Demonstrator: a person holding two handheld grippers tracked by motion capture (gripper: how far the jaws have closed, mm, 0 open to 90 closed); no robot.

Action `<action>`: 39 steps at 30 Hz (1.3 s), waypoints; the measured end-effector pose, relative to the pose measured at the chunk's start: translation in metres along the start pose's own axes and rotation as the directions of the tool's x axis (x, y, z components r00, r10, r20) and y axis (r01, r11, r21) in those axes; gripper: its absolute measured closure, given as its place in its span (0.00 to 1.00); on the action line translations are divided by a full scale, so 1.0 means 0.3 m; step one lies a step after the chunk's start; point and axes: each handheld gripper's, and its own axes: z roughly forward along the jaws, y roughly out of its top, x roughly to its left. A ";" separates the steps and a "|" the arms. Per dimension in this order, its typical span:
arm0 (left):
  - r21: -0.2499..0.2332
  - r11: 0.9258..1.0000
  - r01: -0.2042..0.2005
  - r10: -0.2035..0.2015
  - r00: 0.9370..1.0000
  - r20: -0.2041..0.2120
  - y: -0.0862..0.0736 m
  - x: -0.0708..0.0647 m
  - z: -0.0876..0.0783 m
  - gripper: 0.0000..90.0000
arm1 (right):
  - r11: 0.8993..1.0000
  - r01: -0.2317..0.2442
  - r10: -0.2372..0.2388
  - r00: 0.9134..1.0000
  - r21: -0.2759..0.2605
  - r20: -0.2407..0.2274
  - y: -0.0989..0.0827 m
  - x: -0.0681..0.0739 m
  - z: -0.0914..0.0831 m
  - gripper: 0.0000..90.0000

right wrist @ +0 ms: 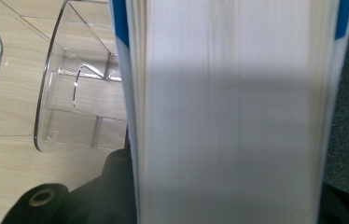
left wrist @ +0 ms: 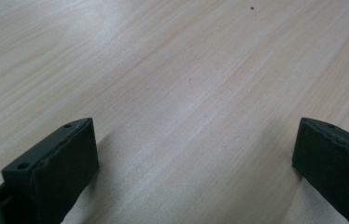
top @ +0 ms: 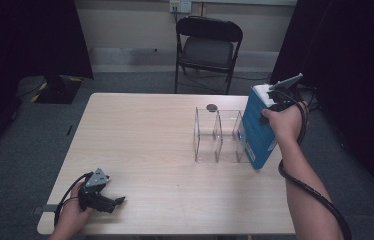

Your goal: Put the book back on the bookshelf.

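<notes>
Nearest you, at the near left corner of the tabletop [top: 145, 135], your left claw [top: 116, 202] rests low on the wood with its jaws spread wide apart and nothing between them; the left gripper view looks along them at bare wood grain [left wrist: 182, 93]. Moving right, past a wide stretch of bare surface, a clear acrylic organizer [top: 215, 135] stands upright with its open compartments, and a small dark round object [top: 211, 107] lies just behind it. At the right edge, your right claw [top: 271, 102] is clenched on the top end of a thick blue book [top: 257, 132], holding it upright and slightly tilted, just beside the organizer's right wall. In the right gripper view, the book's white page edges [right wrist: 228, 116] sit between the jaws, with the organizer [right wrist: 74, 102] to their left.
</notes>
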 end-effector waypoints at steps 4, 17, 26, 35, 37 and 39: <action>0.000 1.000 0.001 -0.001 1.000 -0.001 0.000 0.000 0.000 0.00 | 1.000 0.000 0.000 1.000 0.003 0.004 0.005 -0.003 0.005 0.69; 0.000 1.000 -0.001 0.001 1.000 -0.001 0.000 0.000 0.000 0.00 | 1.000 -0.007 0.007 1.000 -0.020 -0.013 0.004 -0.007 0.025 0.68; 0.000 1.000 -0.001 0.001 1.000 -0.001 0.000 0.000 0.000 0.00 | 0.999 0.007 -0.008 1.000 -0.035 -0.014 0.007 0.008 0.027 0.68; 0.000 1.000 -0.003 0.003 1.000 0.000 0.000 0.001 0.000 0.00 | 0.999 0.023 -0.024 1.000 -0.046 -0.009 0.019 0.021 0.034 0.68; 0.000 1.000 -0.003 0.003 1.000 0.000 0.000 0.000 0.000 0.00 | 0.998 0.034 -0.034 0.999 -0.055 -0.008 0.020 0.025 0.036 0.68; 0.000 1.000 -0.003 0.003 1.000 -0.001 0.000 0.000 0.000 0.00 | 0.998 0.032 -0.032 0.999 -0.052 -0.007 0.021 0.024 0.036 0.68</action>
